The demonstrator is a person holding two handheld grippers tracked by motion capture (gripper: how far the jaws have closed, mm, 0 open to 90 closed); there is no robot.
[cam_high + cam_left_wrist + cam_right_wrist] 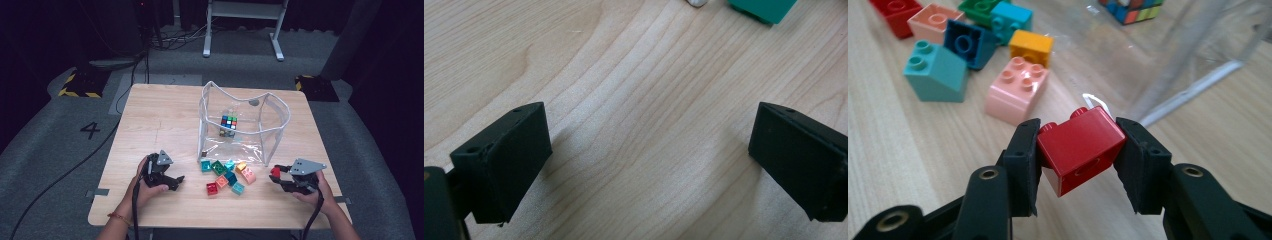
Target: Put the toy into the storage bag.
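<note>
One wooden table [150,120] carries everything. Toward its far side stands a clear plastic bag [245,125] with white edging, a colour cube [229,122] inside it. Just in front of the bag lies a cluster of toy bricks [227,175]. At the near left, the left gripper [172,182] rests low over bare wood, its jaws wide apart with nothing between them. At the near right, the right gripper [1078,150] is clamped on a red brick [1080,145], held clear of the tabletop beside the bag's corner.

Recording lab: dark curtains, grey carpet, floor number "4" [90,130], hazard-taped bases [80,84], loose cables [170,40].
</note>
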